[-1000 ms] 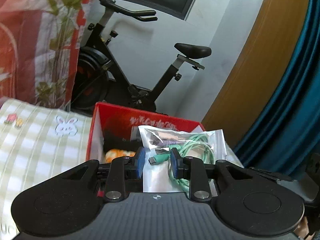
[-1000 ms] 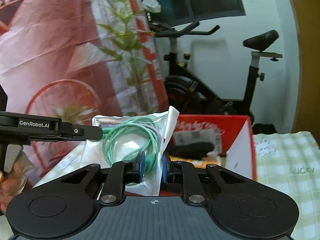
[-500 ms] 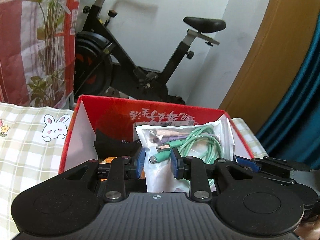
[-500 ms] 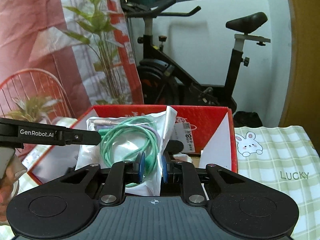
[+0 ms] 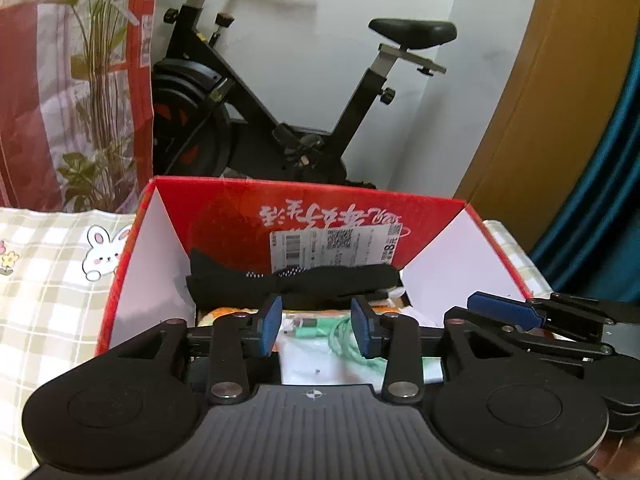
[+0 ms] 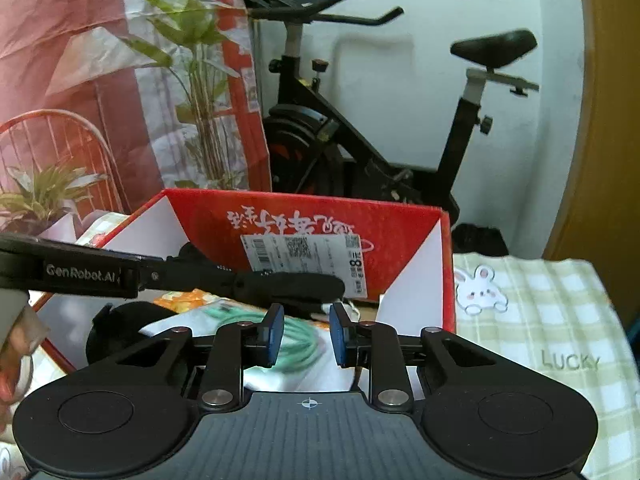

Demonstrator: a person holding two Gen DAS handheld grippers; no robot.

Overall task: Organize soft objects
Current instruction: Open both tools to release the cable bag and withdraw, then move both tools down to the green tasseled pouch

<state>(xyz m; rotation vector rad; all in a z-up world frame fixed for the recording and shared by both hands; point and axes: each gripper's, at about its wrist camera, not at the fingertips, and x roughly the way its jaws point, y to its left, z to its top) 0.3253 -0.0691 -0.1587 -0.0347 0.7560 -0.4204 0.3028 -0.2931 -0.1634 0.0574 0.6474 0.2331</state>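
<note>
Since half a second ago both claws have let go of the cable bag, which now lies low-centre in the red box. Left view: left gripper spread wide, empty. Right view: right gripper parted, empty, over the bag. Risk: a finger snagging the plastic on withdrawal could drag the bag out.

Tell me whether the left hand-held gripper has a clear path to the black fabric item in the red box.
Probably yes. The left hand-held gripper is open above the bagged green cable, and the black fabric item lies just beyond it inside the red box, uncovered, with nothing in between.
</note>
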